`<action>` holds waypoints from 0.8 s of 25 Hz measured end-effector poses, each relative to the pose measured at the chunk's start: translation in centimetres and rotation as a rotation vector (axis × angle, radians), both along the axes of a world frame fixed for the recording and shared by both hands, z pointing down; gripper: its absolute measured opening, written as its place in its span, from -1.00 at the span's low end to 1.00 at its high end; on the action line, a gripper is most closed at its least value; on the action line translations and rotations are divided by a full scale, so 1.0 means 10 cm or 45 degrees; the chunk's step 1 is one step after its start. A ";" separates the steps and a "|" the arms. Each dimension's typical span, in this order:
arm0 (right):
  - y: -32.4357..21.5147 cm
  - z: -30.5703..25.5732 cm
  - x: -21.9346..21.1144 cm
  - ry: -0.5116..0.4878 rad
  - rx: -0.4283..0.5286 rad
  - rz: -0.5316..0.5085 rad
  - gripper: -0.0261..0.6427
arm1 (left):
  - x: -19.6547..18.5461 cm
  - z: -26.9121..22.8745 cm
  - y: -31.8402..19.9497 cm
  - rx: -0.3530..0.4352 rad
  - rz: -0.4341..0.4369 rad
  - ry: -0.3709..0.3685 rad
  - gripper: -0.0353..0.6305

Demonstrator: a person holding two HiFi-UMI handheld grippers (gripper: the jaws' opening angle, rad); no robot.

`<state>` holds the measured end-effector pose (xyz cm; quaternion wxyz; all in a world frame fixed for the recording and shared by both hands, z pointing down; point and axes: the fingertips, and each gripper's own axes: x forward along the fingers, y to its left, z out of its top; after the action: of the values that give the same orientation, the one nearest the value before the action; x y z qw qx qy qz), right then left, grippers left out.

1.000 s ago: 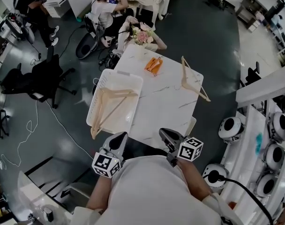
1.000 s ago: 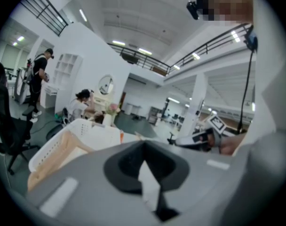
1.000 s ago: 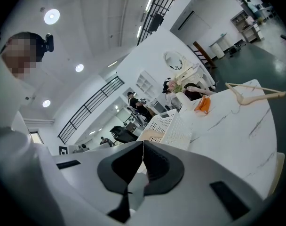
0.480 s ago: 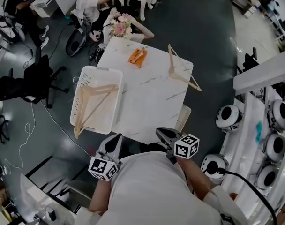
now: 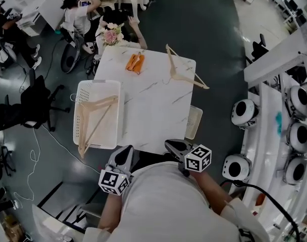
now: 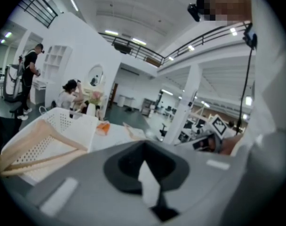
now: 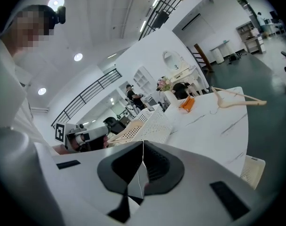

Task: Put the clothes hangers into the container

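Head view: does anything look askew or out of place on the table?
One hanger lies diagonally in the white basket, an end poking out past its near corner. The second hanger lies on the table, one arm overhanging the right edge.

No legible text, labels, brands or numbers anywhere.

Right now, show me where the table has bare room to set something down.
Free: the table middle and near edge, between the basket at left and the loose hanger far right. Crowded: the far edge, with the orange thing and that hanger.
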<state>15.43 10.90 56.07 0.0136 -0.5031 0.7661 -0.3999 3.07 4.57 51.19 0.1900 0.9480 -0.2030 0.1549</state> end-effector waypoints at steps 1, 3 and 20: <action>0.02 -0.01 -0.03 0.002 -0.001 0.012 -0.91 | -0.02 0.01 0.02 -0.008 0.022 0.000 -0.89; 0.07 -0.04 -0.13 0.009 -0.005 0.022 -0.91 | -0.04 0.01 0.08 -0.021 0.073 -0.001 -0.89; 0.74 -0.24 -0.08 0.067 0.026 0.292 -0.91 | -0.37 0.11 0.39 -0.045 0.268 0.011 -0.89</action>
<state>14.58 18.34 53.71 0.0443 -0.5976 0.7075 -0.3746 -0.68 8.46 52.25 0.1901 0.9613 -0.0986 0.1733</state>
